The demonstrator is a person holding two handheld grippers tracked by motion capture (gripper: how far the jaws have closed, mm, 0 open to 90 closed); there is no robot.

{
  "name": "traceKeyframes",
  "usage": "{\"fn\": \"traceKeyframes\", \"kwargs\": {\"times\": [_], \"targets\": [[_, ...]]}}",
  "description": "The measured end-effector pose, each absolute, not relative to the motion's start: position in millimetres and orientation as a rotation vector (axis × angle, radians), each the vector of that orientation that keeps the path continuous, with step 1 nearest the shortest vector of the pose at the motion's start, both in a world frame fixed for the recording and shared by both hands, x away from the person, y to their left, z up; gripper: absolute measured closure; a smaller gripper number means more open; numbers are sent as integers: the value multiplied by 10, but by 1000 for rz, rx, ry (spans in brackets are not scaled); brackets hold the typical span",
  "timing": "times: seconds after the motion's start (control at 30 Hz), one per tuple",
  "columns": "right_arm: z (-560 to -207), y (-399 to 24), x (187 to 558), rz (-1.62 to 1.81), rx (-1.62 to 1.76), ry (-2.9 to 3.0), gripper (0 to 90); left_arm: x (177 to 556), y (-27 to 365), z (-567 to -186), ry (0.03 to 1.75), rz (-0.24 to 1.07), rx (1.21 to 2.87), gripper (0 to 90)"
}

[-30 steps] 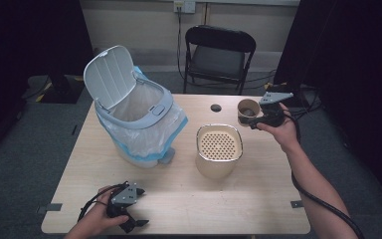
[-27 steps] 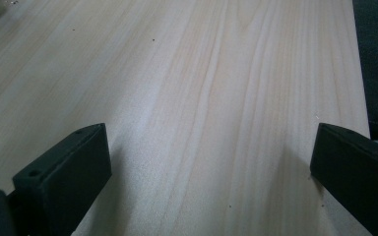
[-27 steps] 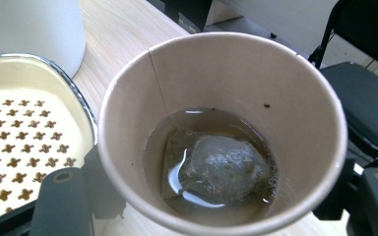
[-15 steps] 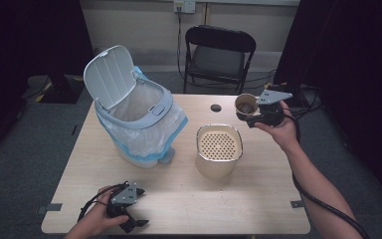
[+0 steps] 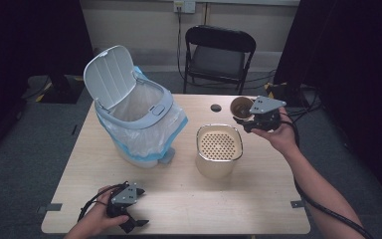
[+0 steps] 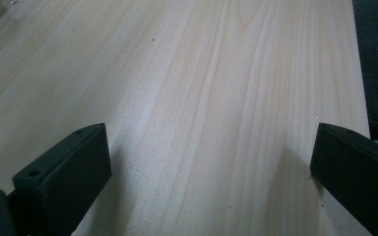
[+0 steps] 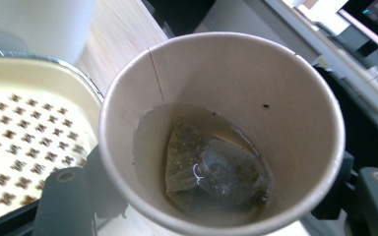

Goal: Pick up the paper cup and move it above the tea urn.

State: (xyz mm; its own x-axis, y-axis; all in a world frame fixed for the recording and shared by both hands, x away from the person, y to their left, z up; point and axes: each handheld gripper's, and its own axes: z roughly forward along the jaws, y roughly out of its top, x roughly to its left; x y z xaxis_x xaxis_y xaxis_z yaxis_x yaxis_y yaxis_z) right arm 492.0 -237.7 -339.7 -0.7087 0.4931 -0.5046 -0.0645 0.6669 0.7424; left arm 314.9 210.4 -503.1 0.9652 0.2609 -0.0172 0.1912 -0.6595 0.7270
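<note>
bin (image 5: pixel 139 119): upper left of high view, white plastic, flip lid up, crinkly liner
strainer tub (image 5: pixel 219 155): centre, cream, perforated top
paper cup (image 7: pixel 221 132): right tool (image 5: pixel 243 121) clamped on it, jaws just closing; thin wall, wet teabag (image 7: pixel 216 169), could buckle, slosh
left tool (image 5: pixel 129 219): wide open, holding nothing, low on wooden tabletop (image 6: pixel 202 98)

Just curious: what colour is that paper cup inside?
Plain brown, holding a wet tea bag; the paper cup shows best in the right gripper view.

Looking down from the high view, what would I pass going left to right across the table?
Left gripper near the front edge → white lidded bin lined with a bag → cream perforated container → paper cup clamped in the right gripper.
</note>
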Motion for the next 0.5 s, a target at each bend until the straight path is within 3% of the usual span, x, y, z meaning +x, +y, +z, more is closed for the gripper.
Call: {"fn": "traceKeyframes", "kwargs": {"times": [0.5], "targets": [[-3445, -2086, 4679, 632, 1, 2062, 297, 3149, 2104, -5031, 316, 112, 2308, 12]]}}
